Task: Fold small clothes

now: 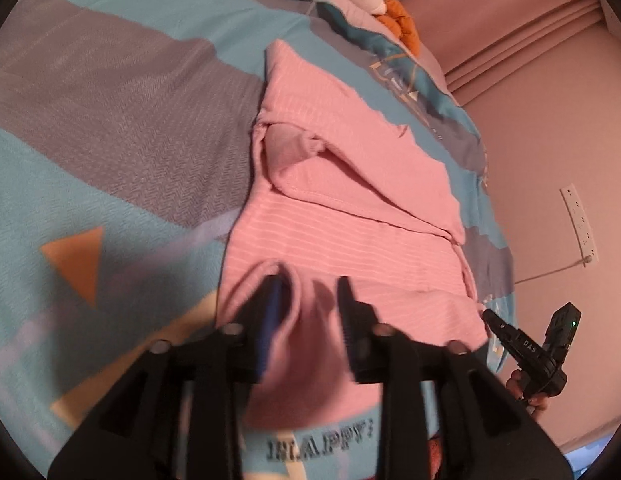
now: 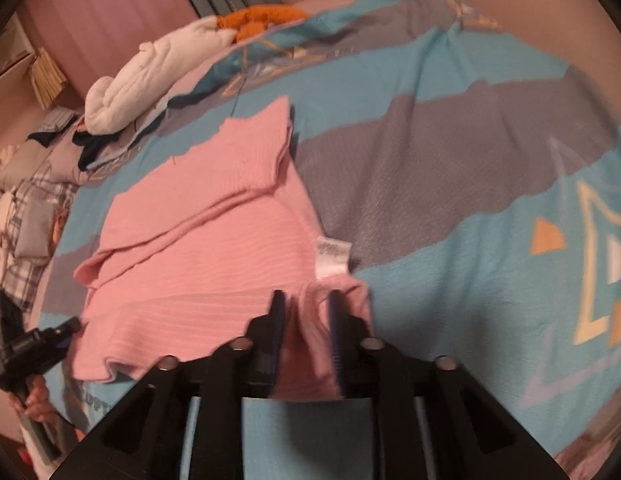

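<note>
**Pink knit half released, fold at risk of slumping**

Pink ribbed garment (image 1: pixel 350 208) lies on the patterned bedspread (image 1: pixel 110 128), partly folded, one flap doubled over toward twelve o'clock in the left wrist view. Its near hem rises in a ridge at each lower corner. The left gripper (image 1: pixel 306 300) has its jaws part spread, a hump of pink cloth between them; blur makes it unclear whether the pads press on it. The right gripper (image 2: pixel 306 312) straddles the corner below the white care label (image 2: pixel 332 254), its jaws also part spread around cloth, grip equally uncertain.

My worry: if one side lets go cleanly and the other snags on the ribbing, the hem could drag crooked and undo the fold. Soft knit may also slump and leave the edge rumpled.

Both pairs of fingertips are smeared by motion. Most of the garment's near edge is hidden behind the gripper bodies. A pile of white and orange fabric (image 2: pixel 170 60) sits at eleven o'clock in the right wrist view, its contents indistinct.
</note>
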A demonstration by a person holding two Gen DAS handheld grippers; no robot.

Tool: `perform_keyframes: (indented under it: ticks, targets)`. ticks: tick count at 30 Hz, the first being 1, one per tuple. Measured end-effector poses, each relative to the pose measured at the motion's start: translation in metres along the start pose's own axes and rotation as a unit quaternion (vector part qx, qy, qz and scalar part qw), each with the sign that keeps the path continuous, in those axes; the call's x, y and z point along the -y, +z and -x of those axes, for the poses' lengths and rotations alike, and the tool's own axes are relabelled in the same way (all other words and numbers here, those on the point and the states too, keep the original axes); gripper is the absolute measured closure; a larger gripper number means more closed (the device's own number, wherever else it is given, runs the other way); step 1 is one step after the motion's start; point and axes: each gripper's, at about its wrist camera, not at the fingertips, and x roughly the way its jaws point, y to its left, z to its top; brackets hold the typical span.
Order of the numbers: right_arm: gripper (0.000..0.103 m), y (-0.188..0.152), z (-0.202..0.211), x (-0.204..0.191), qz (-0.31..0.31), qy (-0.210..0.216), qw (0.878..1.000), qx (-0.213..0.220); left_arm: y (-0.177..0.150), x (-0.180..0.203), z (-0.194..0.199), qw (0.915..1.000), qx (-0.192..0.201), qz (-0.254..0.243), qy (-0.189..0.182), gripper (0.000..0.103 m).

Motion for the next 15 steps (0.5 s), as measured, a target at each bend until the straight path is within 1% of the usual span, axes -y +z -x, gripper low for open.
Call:
perform_keyframes:
  ticks: [1, 3, 5, 6, 7, 8, 9, 11, 14, 15]
  targets:
    - [0.067, 0.002, 0.004, 0.000, 0.002, 0.001, 1.000, 0.009, -0.002, 0.002, 0.005, 1.0000, 0.006, -0.007, -0.001, 0.065]
    - [0.067, 0.001, 0.018, -0.002, 0.009, 0.011, 1.000, 0.023, -0.012, 0.012, 0.022, 0.9992, 0.022, -0.034, -0.002, 0.066]
    - [0.067, -0.001, 0.024, -0.008, 0.017, 0.023, 0.999, 0.026, -0.024, 0.022, 0.035, 0.9976, 0.035, -0.059, -0.004, 0.067]
    - [0.067, -0.006, 0.028, -0.012, 0.024, 0.032, 0.999, 0.025, -0.031, 0.026, 0.038, 0.9972, 0.029, -0.069, -0.007, 0.068]
    - [0.067, -0.010, 0.028, -0.017, 0.032, 0.041, 0.998, 0.021, -0.037, 0.029, 0.036, 0.9967, 0.019, -0.078, -0.010, 0.076]
    - [0.067, -0.016, 0.028, -0.021, 0.039, 0.047, 0.998, 0.014, -0.042, 0.031, 0.033, 0.9963, 0.008, -0.085, -0.010, 0.086]
    - [0.067, -0.023, 0.024, -0.027, 0.052, 0.051, 0.997, 0.000, -0.051, 0.034, 0.028, 0.9952, -0.010, -0.097, -0.011, 0.089]
    - [0.067, -0.032, 0.016, -0.030, 0.062, 0.048, 0.997, -0.018, -0.062, 0.037, 0.018, 0.9936, -0.030, -0.108, -0.012, 0.090]
    - [0.067, -0.040, 0.001, -0.026, 0.054, 0.037, 0.997, -0.039, -0.072, 0.040, -0.002, 0.9915, -0.056, -0.117, -0.010, 0.090]
    - [0.067, -0.040, -0.005, -0.023, 0.048, 0.035, 0.997, -0.043, -0.074, 0.039, -0.010, 0.9911, -0.061, -0.118, -0.002, 0.090]
